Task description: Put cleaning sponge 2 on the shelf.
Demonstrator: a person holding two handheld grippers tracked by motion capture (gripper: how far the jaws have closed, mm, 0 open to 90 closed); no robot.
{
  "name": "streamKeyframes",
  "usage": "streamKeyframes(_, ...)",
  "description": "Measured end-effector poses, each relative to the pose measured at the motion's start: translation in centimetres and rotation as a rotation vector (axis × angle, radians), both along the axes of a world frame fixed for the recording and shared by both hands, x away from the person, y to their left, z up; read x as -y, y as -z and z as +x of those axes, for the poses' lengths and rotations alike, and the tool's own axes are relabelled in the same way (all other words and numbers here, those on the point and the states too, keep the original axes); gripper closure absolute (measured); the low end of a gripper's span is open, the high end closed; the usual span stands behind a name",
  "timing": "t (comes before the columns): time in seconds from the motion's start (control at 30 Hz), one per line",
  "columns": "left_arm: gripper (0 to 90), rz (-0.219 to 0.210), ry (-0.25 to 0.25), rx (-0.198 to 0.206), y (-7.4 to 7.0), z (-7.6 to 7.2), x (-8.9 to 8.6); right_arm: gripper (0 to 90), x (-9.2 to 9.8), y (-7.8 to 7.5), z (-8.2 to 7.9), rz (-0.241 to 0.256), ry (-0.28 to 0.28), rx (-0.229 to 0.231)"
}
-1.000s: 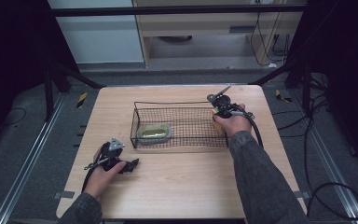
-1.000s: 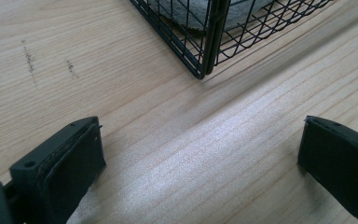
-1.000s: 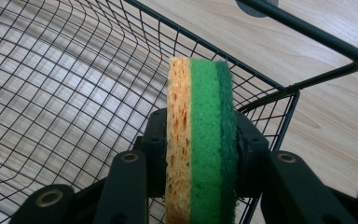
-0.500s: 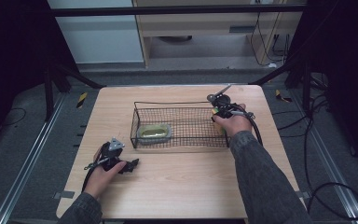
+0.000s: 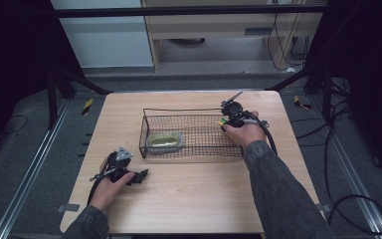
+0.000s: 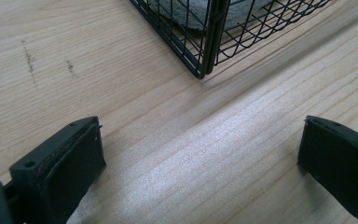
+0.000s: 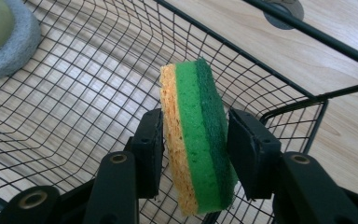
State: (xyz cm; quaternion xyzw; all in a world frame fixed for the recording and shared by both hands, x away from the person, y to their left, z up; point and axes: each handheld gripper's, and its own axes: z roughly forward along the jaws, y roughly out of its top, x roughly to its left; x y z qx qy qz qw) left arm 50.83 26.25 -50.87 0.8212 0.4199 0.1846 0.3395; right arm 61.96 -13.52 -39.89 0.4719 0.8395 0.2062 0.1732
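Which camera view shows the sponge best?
The right gripper view: the sponge stands close up between the right gripper's jaws, over the wire basket, its yellow and green layers plain. In the high view it is a small spot by the right hand.

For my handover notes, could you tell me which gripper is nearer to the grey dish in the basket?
Left. The left gripper rests outside the corner holding the grey dish; the right gripper is at the basket's opposite end.

One wire basket (image 5: 191,133), one sponge (image 7: 196,135), one dish (image 5: 164,142), two grippers (image 5: 142,176)
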Motion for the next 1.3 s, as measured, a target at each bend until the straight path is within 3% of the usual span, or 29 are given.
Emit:
streamKeyframes(0.47, 0.0, 0.0, 0.0, 0.0, 0.0, 0.0, 0.0, 52.7, -1.5, 0.4, -0.2, -0.003, -0.037, -0.026)
streamKeyframes(0.8, 0.0, -0.002, 0.001, -0.001, 0.0, 0.0, 0.0, 44.9, -2.2, 0.6, -0.5, -0.012, -0.05, -0.041)
streamKeyframes(1.3, 0.0, -0.002, 0.001, -0.001, 0.0, 0.0, 0.0, 33.6, -2.5, 0.2, -1.1, 0.004, -0.065, -0.022)
